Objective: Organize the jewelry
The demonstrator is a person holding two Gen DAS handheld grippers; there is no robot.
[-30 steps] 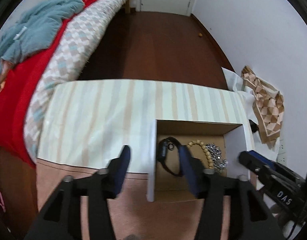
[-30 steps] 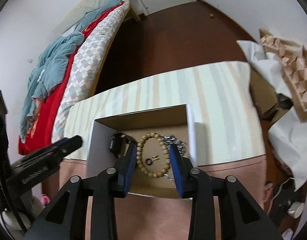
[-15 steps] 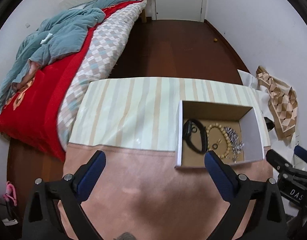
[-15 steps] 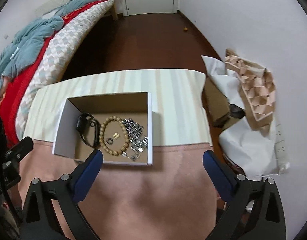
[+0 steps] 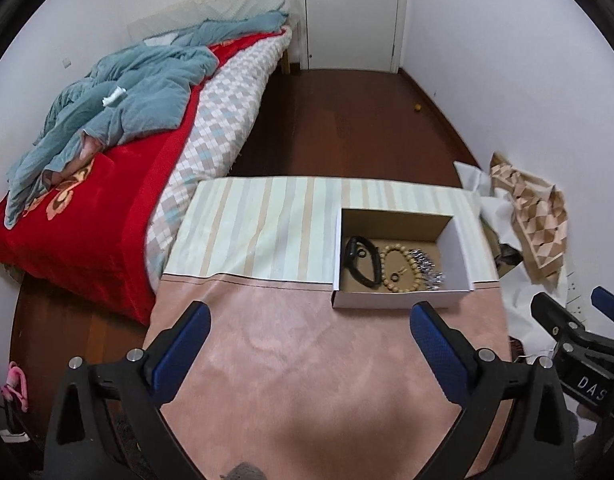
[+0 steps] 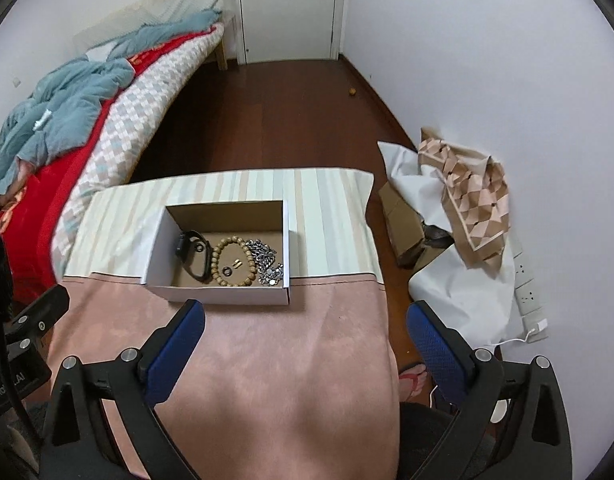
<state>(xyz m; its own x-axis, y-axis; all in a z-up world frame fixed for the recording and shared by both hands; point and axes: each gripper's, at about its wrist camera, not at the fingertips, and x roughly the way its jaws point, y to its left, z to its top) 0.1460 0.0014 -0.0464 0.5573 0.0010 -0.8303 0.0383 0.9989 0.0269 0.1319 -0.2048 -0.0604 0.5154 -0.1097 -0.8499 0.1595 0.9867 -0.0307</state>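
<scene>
A white cardboard box [image 5: 395, 299] [image 6: 223, 296] stands on the table. Inside lie a black wristband [image 5: 361, 262] [image 6: 195, 256], a wooden bead bracelet [image 5: 403, 266] [image 6: 232, 256], a small dark ring [image 6: 226, 271], a small gold piece [image 6: 237, 264] and a silver chain [image 5: 427, 266] [image 6: 267, 264]. My left gripper [image 5: 311, 336] is open and empty, held back over the pink cloth, left of and nearer than the box. My right gripper [image 6: 307, 336] is open and empty, nearer than the box and to its right.
The table carries a pink cloth [image 5: 307, 380] in front and a striped cloth [image 5: 267, 224] behind. A bed with a red blanket [image 5: 87, 208] is on the left. Patterned paper and white sheets [image 6: 467, 200] lie on the floor at the right, by the wall.
Both grippers have opened wide and pulled up and back from the box. The right one was close over the bracelet; the left was at the box's left wall. The jewelry stays in the box.
</scene>
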